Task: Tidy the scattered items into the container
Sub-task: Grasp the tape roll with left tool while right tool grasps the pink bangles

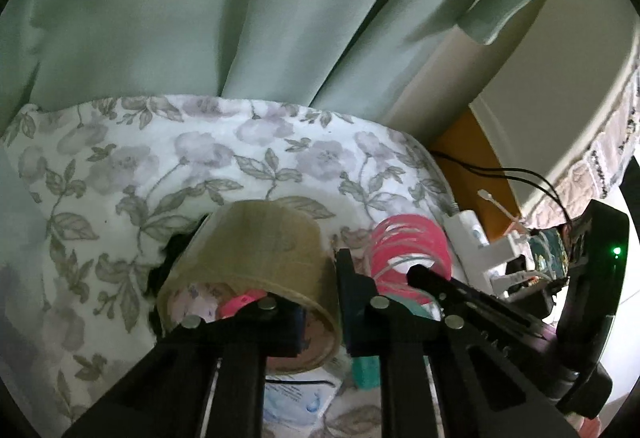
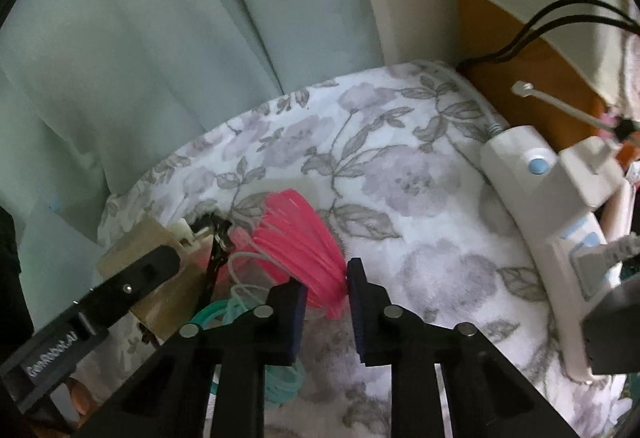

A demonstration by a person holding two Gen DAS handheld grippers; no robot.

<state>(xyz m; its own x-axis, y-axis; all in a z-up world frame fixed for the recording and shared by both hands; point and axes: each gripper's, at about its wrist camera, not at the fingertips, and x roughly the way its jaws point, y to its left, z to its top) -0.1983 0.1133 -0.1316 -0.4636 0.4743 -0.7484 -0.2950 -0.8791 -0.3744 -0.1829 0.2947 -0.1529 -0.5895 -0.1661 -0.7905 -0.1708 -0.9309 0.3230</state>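
Observation:
A tan fabric basket (image 1: 256,250) lies tilted on the floral blanket, mouth toward me. My left gripper (image 1: 320,302) is shut on its rim, one finger inside, one outside. A pink item (image 1: 240,302) lies inside it. A pink coil of cord (image 2: 300,242) stands beside the basket; it also shows in the left wrist view (image 1: 408,242). My right gripper (image 2: 326,302) straddles the coil's lower edge, jaws close around it, not clearly pressing. A teal coil (image 2: 280,378) lies under the right fingers. The basket shows at left in the right wrist view (image 2: 160,278).
A white power strip (image 2: 560,230) with plugs lies along the blanket's right edge, black cables (image 2: 540,22) behind it. A green curtain (image 1: 200,18) hangs at the back. A tissue packet (image 1: 292,402) lies under the basket. The floral blanket (image 2: 420,198) stretches right of the coil.

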